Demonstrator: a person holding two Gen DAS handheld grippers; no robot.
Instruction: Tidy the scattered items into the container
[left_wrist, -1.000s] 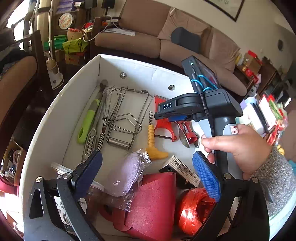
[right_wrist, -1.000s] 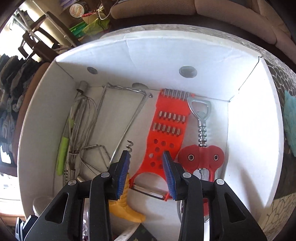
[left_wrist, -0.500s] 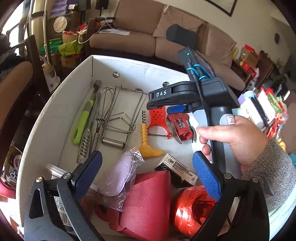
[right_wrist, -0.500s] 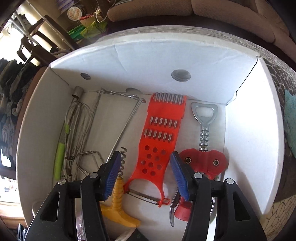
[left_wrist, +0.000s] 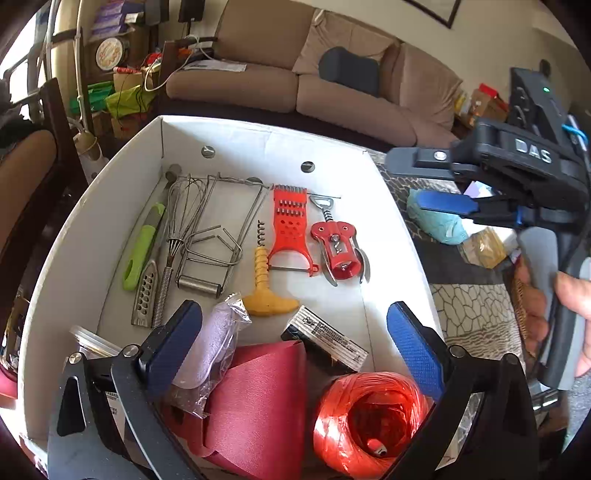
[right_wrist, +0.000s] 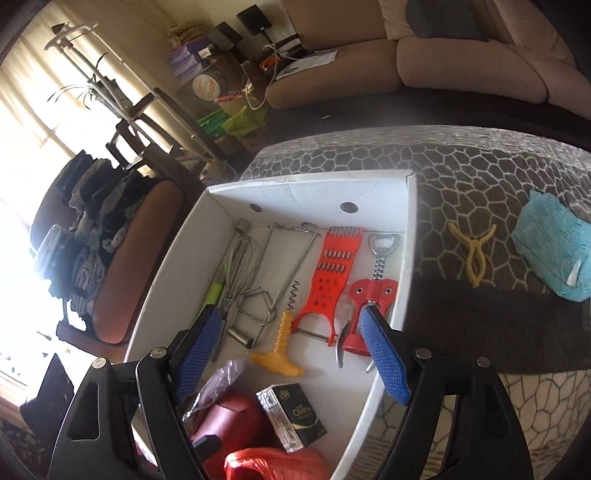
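Right tool (right_wrist: 291, 354) has pulled up out of the box (right_wrist: 410, 236), blades spread, empty. Yellow clip (right_wrist: 472, 254) lies on the bench at two o'clock, nearest it, long axis pointing away. Left tool (left_wrist: 295, 347) hangs spread over the box.

White cardboard box (left_wrist: 92, 236) on patterned cloth, red grater (left_wrist: 290, 225), red corkscrew (left_wrist: 338, 247), yellow corkscrew (left_wrist: 264, 280), whisk (left_wrist: 177, 229) lying flat inside, yellow clip (right_wrist: 472, 254), blue cloth (right_wrist: 552, 247) outside box

"DAS" on the right gripper (left_wrist: 448, 205) body
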